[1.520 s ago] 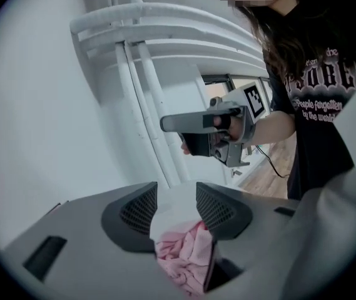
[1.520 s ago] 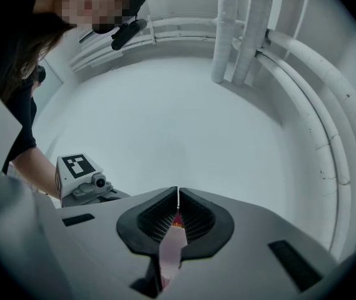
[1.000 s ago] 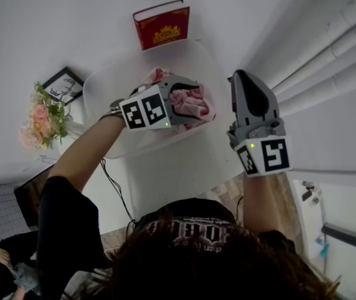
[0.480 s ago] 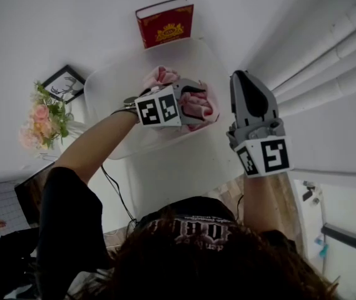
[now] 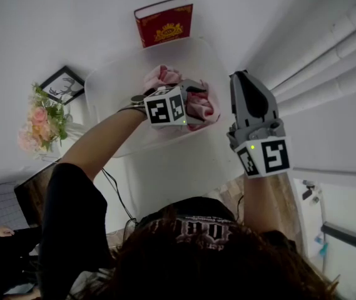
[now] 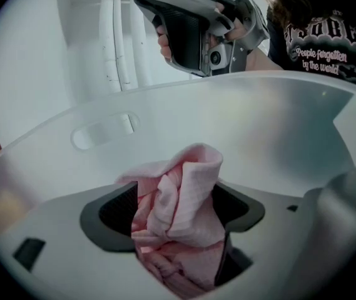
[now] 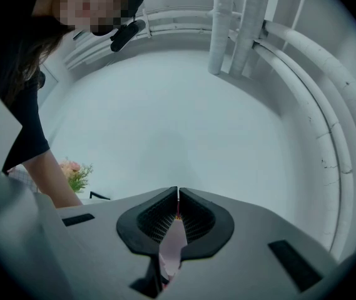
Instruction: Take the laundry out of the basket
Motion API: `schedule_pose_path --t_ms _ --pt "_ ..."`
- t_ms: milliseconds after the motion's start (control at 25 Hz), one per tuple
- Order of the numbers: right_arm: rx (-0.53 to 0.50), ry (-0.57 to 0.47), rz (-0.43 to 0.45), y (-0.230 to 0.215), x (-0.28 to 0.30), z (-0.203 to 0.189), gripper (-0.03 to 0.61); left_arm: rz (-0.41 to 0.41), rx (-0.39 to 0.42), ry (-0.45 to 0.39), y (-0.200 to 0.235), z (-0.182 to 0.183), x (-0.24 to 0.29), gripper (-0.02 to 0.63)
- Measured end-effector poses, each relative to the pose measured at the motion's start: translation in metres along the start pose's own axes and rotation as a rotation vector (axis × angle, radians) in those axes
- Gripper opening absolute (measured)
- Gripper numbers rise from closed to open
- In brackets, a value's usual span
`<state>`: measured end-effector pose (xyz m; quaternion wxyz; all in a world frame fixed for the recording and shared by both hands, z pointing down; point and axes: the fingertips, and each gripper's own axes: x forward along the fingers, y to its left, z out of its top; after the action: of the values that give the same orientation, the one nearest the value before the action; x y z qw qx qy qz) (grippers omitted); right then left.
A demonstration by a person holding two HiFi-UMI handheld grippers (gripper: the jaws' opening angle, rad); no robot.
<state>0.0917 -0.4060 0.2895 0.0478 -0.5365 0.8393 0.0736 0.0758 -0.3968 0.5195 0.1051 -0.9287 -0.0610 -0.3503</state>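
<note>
The white basket (image 5: pixel 111 80) sits at 12 o'clock from the person. The pink cloth (image 6: pixel 184 186) lies inside it, toward its 3 o'clock side. The left tongs (image 6: pixel 178 210) reach down into the basket. Their jaws have just been opening and stand wide apart, with the cloth bunched up between them. The right tongs (image 7: pixel 178 195) are pinched together, just outside the basket at 3 o'clock.
</note>
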Motion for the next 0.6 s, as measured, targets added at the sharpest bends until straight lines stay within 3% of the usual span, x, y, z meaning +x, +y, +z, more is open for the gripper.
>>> schedule_pose_path --t_ms 440,600 --pt "0.016 0.012 -0.013 -0.003 -0.003 -0.008 0.028 -0.001 0.009 0.115 0.003 -0.022 0.026 0.359" --pt "0.024 0.021 -0.018 -0.004 -0.006 -0.012 0.028 0.005 0.059 0.149 0.0 -0.021 0.03 0.317"
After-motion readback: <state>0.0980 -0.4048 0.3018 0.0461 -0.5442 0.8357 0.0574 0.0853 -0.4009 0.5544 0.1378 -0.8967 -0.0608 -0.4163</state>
